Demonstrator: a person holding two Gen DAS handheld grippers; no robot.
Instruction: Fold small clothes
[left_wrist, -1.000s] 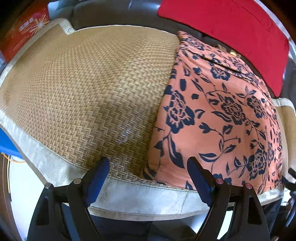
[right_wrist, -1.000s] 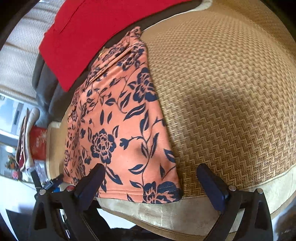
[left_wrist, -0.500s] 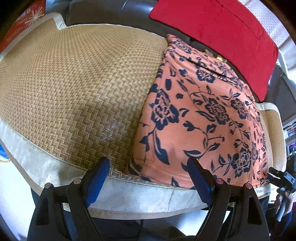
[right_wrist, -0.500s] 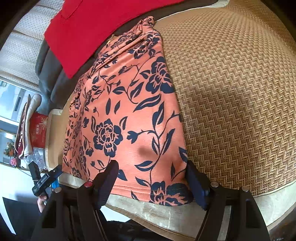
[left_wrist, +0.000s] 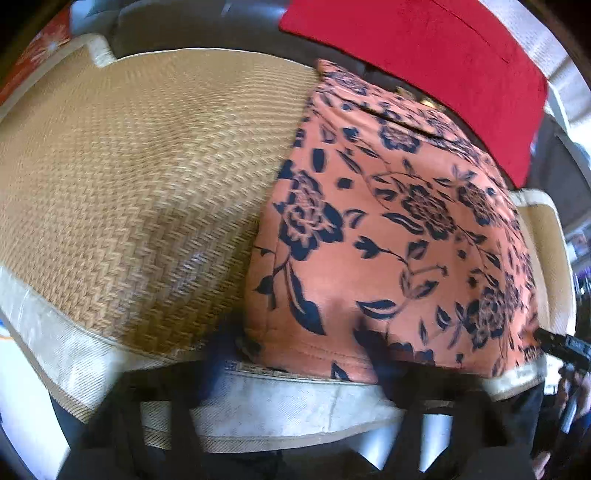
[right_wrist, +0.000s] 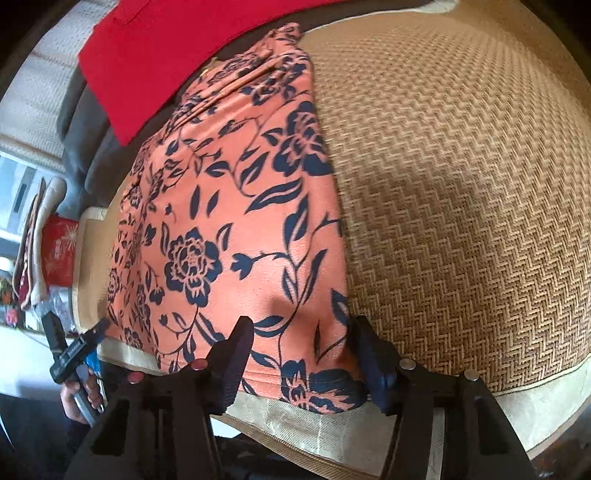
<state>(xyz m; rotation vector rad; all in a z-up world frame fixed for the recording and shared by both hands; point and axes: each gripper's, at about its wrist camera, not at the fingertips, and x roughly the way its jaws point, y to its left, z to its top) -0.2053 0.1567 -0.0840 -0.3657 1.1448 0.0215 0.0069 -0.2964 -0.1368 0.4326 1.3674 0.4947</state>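
Observation:
An orange garment with dark blue flowers (left_wrist: 388, 229) lies flat on a woven straw mat (left_wrist: 129, 184), its hem at the mat's near edge. My left gripper (left_wrist: 297, 350) is a dark blur at the hem's left corner. Its jaws are closing with the cloth between them. In the right wrist view the same garment (right_wrist: 229, 229) fills the left half of the mat (right_wrist: 461, 184). My right gripper (right_wrist: 303, 339) straddles the hem's right corner. Its jaws are closing too, and the cloth puckers between the fingers (right_wrist: 240, 343).
A red cloth (left_wrist: 424, 55) lies behind the garment over a dark seat back. A red box (right_wrist: 59, 251) stands off the mat's left end. A person's hand (right_wrist: 83, 395) shows at the lower left. The mat's pale border (right_wrist: 332, 417) runs along the near edge.
Both pairs of jaws have narrowed onto the hem corners, the right steadily and the left only in the last half second. The left wrist view has gone blurred.

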